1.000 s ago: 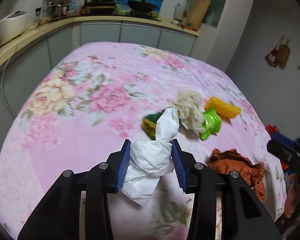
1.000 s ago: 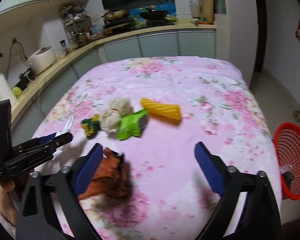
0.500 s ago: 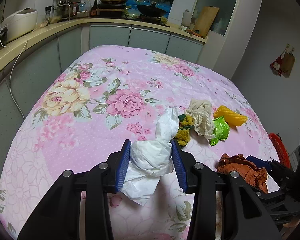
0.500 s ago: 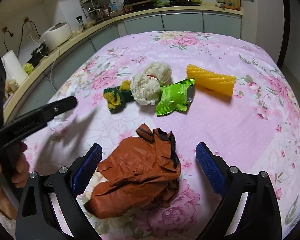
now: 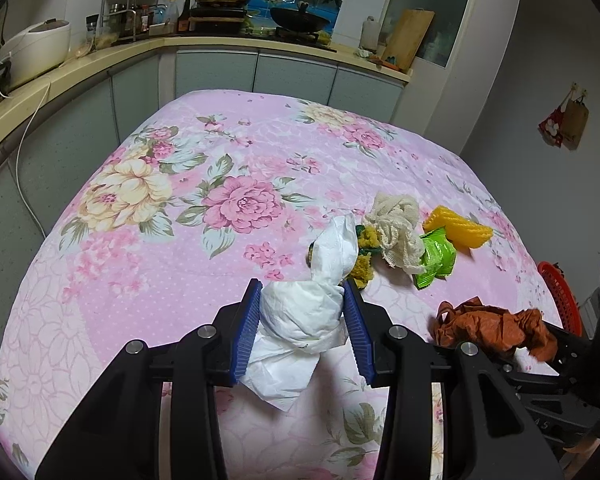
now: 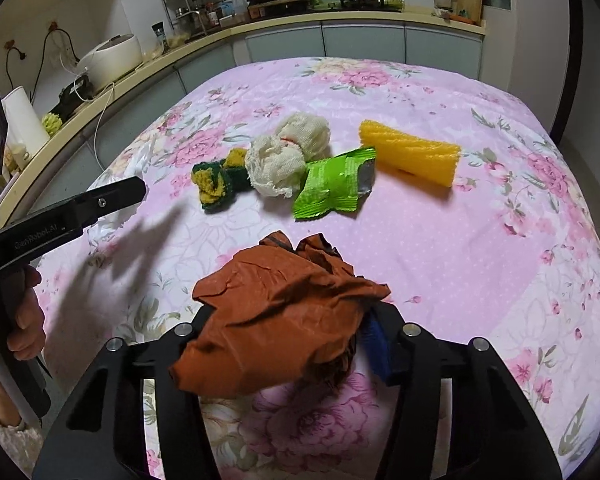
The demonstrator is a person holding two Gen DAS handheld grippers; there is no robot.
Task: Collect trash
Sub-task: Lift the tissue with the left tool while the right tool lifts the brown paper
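The left tool (image 5: 302,320) is clamped on a white tissue (image 5: 300,320), its 2 blue pads (image 5: 246,336) pressing the wad from both sides while a twisted tail of it rises toward 12 o'clock. The right tool (image 6: 288,340) is clamped on a crumpled brown bag (image 6: 276,320); the bag hides the left pad, and only part of the right blue pad (image 6: 376,344) shows at the bag's 3 o'clock side. In the left view the brown bag sits at 4 o'clock of the tissue, held in the black right tool.

Both tools hang over a counter (image 5: 140,280) covered with a pink flowered cloth. 4 more pieces of trash lie on it in a loose row. In the right view, at 12 o'clock of the bag, a green wrapper (image 6: 332,188) touches a cream rag (image 6: 284,156) at its 10 o'clock. A green-and-yellow sponge (image 6: 218,184) lies just beside the rag at 9 o'clock. A yellow foam piece (image 6: 412,152) lies at the wrapper's 2 o'clock, near it. A red basket (image 5: 560,296) shows past the counter edge at 3 o'clock in the left view, partly hidden. A hand (image 6: 24,320) grips the left tool's handle at 9 o'clock in the right view.
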